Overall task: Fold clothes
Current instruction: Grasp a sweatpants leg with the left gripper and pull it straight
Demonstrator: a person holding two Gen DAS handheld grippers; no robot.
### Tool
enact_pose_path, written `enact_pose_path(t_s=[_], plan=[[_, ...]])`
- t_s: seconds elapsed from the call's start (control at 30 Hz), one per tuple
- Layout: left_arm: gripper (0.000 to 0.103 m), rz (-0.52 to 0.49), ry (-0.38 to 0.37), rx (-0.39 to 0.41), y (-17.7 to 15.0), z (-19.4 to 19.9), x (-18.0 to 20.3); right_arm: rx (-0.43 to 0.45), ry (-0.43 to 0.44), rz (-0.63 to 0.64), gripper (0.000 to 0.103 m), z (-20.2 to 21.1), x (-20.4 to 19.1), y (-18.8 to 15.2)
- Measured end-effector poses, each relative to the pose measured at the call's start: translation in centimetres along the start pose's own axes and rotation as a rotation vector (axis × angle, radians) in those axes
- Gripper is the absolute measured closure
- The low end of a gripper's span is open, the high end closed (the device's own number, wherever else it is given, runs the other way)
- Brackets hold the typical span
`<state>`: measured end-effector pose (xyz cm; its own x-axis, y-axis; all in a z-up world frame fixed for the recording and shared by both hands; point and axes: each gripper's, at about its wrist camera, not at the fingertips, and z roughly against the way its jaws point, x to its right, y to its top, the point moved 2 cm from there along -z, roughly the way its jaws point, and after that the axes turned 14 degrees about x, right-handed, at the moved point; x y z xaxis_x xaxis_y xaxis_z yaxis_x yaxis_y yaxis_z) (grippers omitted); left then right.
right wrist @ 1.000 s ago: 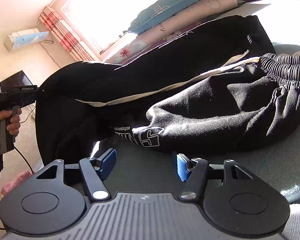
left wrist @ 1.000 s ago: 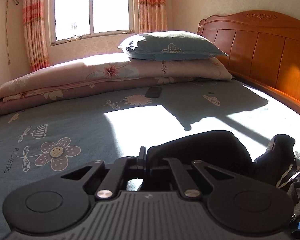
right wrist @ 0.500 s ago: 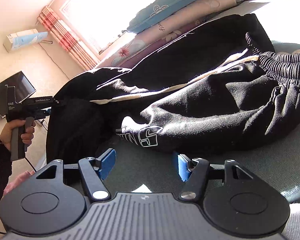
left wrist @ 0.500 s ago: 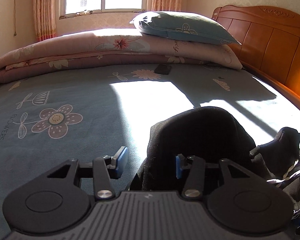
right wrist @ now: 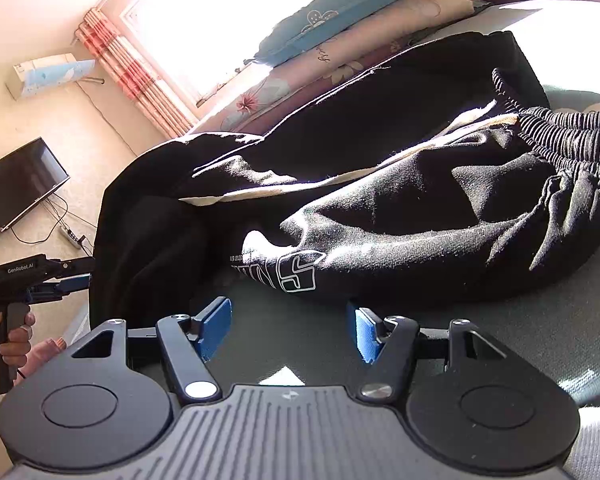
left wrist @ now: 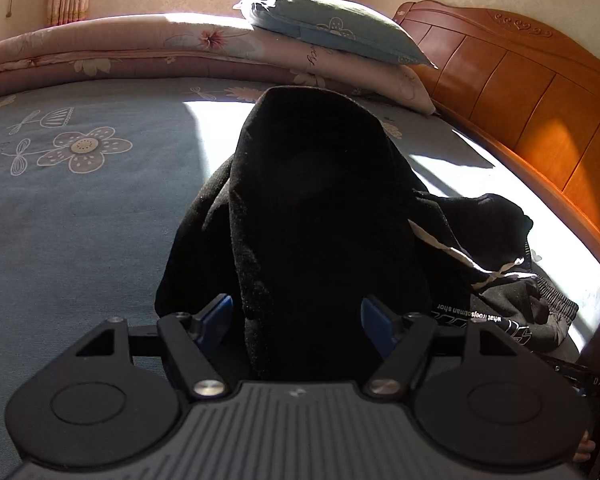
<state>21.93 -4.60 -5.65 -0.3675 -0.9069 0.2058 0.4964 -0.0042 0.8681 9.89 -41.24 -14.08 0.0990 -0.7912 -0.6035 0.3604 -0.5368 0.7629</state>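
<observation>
Left gripper (left wrist: pixel 296 322) is opening around a black trouser leg (left wrist: pixel 316 208), pads clear; right gripper (right wrist: pixel 290 328) is hovering open over the bedsheet (right wrist: pixel 480 340).

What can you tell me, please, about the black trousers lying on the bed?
The black trousers look like soft fleece joggers, with a ribbed elastic waistband, a pale side stripe and a white outlined print. They lie crumpled, not yet folded, on the grey-blue floral sheet. One leg stands bunched between the left gripper's opening jaws, its pads clear of the cloth. The right gripper is open, short of them.
</observation>
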Motion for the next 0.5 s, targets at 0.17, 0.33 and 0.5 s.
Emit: enact_pose_path(t_s=[0.17, 0.33, 0.5], plan=[[0.039, 0.024, -0.015, -0.064, -2.8, -1.3, 0.4, -0.002, 0.000, -0.001, 0.035, 0.0, 0.0, 0.0], [0.102, 0.013, -0.079, -0.043, -2.2, 0.1, 1.4, -0.004, 0.000, -0.003, 0.035, 0.1, 0.1, 0.1], [0.102, -0.078, -0.061, 0.119, 3.7, 3.8, 1.9, -0.006, -0.001, -0.005, 0.035, 0.1, 0.1, 0.1]])
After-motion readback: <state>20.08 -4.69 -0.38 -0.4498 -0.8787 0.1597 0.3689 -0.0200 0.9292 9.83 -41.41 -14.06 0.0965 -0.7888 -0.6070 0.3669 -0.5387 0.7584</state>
